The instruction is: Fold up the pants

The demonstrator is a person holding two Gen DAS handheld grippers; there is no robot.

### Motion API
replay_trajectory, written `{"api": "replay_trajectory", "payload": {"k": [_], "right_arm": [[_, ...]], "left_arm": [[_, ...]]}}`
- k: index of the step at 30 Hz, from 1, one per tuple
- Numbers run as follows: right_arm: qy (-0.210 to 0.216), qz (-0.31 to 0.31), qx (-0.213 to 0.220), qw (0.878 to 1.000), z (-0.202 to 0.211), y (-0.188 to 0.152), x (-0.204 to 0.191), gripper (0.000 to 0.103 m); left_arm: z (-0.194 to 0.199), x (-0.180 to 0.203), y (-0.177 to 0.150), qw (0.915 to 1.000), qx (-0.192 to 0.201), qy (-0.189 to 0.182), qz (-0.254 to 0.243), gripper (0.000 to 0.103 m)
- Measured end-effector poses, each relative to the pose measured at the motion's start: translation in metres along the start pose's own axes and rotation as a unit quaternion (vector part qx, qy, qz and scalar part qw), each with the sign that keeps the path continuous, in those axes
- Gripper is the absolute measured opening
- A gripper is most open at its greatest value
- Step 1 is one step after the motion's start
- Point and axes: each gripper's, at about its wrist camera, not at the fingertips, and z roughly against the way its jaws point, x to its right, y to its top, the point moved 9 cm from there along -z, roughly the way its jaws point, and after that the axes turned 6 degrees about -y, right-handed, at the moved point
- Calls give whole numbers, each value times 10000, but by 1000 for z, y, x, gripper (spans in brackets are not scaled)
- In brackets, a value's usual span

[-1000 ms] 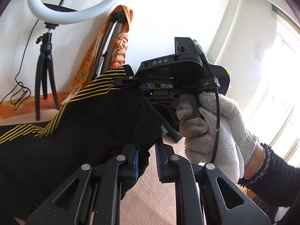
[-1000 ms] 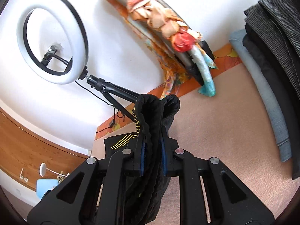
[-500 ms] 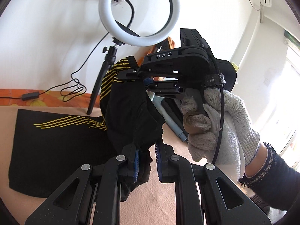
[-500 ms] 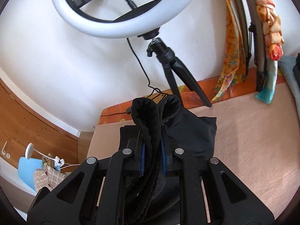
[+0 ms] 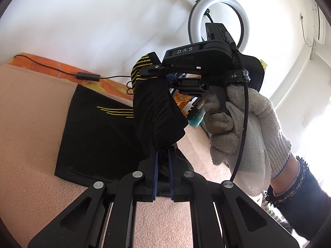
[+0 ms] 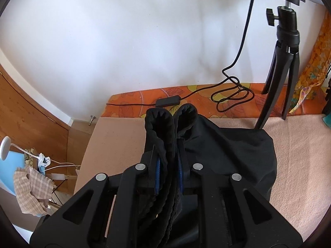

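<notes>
Black pants (image 5: 99, 136) with thin yellow stripes lie partly on the peach bed cover; one end is lifted. My left gripper (image 5: 163, 155) is shut on a bunched edge of the pants. My right gripper (image 5: 165, 76), held by a white-gloved hand (image 5: 248, 128), is shut on the striped waistband just above and beyond the left one. In the right wrist view my right gripper (image 6: 168, 144) pinches the ribbed waistband (image 6: 163, 124), with the rest of the pants (image 6: 233, 150) spread on the cover behind.
A ring light (image 5: 219, 18) on a black tripod (image 6: 283, 62) stands on the bed near the wall, its cable and switch box (image 6: 167, 101) on the orange patterned sheet (image 6: 132, 103). Beyond the bed's left edge are a wooden panel (image 6: 31, 111) and a blue chair (image 6: 12, 165).
Both grippers have swung left with the lifted pants end over the part lying flat. The ring light has shifted right in both views. Both stay shut on the fabric.
</notes>
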Motion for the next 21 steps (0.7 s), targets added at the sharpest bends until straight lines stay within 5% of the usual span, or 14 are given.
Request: {"api": "replay_trajectory", "payload": {"k": [12,14,18,21], "right_arm": [[-259,219,-572,9978,-85,-27,-27,14],[-156,270,-671,9973,-96,-31,-31,21],[351,289,-563,9974,-89,-30,-43,58],[487,428,-275,9975,-65,-26,-44,62]], "left_arm": [[26,-41,-8,9975,19,680,190,8],[35,-46,-4,9963,117,824,192,9],[39,-58,8,9929,261,1153,124,13],[36,-52,13,9916,276,1263,-112,19]]}}
